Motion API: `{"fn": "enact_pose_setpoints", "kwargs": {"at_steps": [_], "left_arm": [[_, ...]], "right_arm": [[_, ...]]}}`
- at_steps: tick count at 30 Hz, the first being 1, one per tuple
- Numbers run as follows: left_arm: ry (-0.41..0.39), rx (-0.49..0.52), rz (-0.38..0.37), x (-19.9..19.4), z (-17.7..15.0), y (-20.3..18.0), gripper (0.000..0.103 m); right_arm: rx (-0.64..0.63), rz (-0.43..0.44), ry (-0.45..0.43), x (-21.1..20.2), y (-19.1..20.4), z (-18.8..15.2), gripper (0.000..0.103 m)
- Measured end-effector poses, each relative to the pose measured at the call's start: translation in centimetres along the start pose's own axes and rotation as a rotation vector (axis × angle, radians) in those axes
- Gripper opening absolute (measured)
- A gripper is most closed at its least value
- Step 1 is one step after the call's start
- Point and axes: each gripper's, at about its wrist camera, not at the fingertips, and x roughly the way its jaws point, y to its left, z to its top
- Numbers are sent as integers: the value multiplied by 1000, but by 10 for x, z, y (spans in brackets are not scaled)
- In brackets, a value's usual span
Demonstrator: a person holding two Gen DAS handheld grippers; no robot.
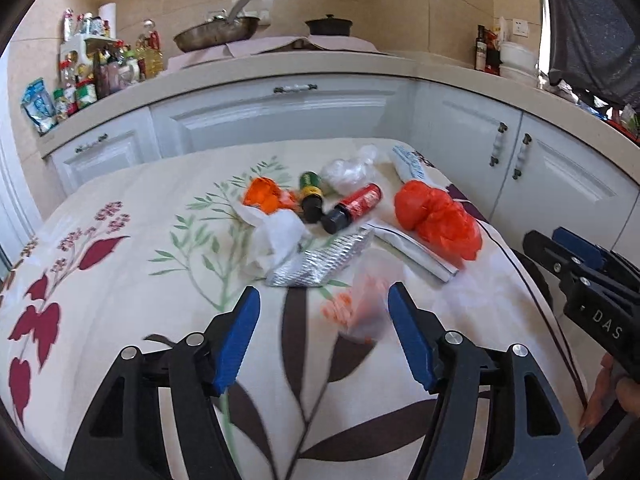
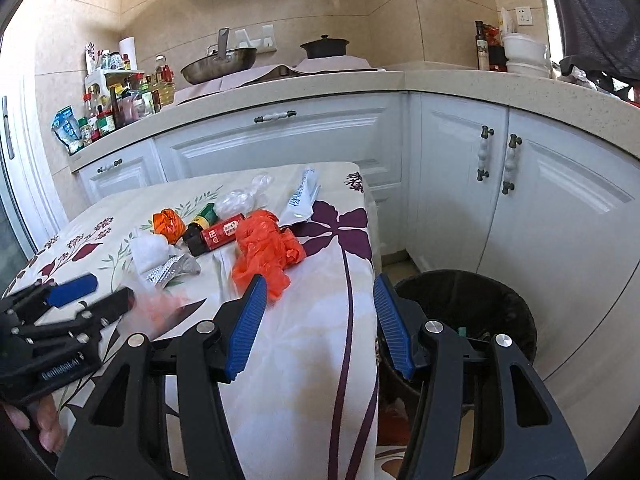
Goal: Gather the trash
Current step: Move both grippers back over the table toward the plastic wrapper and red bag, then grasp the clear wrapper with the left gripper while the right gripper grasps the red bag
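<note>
Kitchen cabinets ring a floral-clothed worktop (image 1: 120,272) strewn with trash. Nearest is a blurred clear wrapper with orange print (image 1: 360,304), lying just ahead of the left tool (image 1: 324,328), slightly toward its right finger; that tool stands wide open, pads touching nothing. The right tool (image 2: 320,324), half open and empty, hangs at the worktop's edge between the orange plastic bag (image 2: 266,246) and the black bin (image 2: 472,304) below. The right tool's body reads "DAS"; the red bottle's (image 2: 220,234) label is illegible.

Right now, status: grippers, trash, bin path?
Left gripper open, empty. Right gripper open, empty. Crumpled orange plastic bag still on floral tablecloth. Black bin beside table, unobstructed.
</note>
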Motion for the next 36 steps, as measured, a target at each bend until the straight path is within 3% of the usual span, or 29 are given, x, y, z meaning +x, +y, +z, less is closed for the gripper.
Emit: {"fn": "enact_pose_setpoints", "kwargs": {"at_steps": [9, 11, 14, 16, 19, 21, 36], "left_arm": [[16, 25, -32, 13, -1, -10, 67], [11, 23, -38, 13, 0, -9, 61], [14, 28, -54, 13, 0, -9, 40], [24, 41, -65, 15, -2, -11, 19], [37, 44, -76, 17, -6, -11, 6], [30, 40, -77, 15, -7, -11, 2], [-9, -14, -89, -14, -2, 15, 1]], "right_arm": [[8, 8, 21, 4, -1, 1, 54], [7, 8, 25, 6, 0, 1, 54], [5, 9, 28, 7, 0, 2, 54], [3, 9, 30, 7, 0, 2, 54], [-3, 6, 33, 8, 1, 2, 54], [-5, 6, 37, 9, 2, 2, 54], [-54, 24, 48, 11, 22, 12, 54]]}}
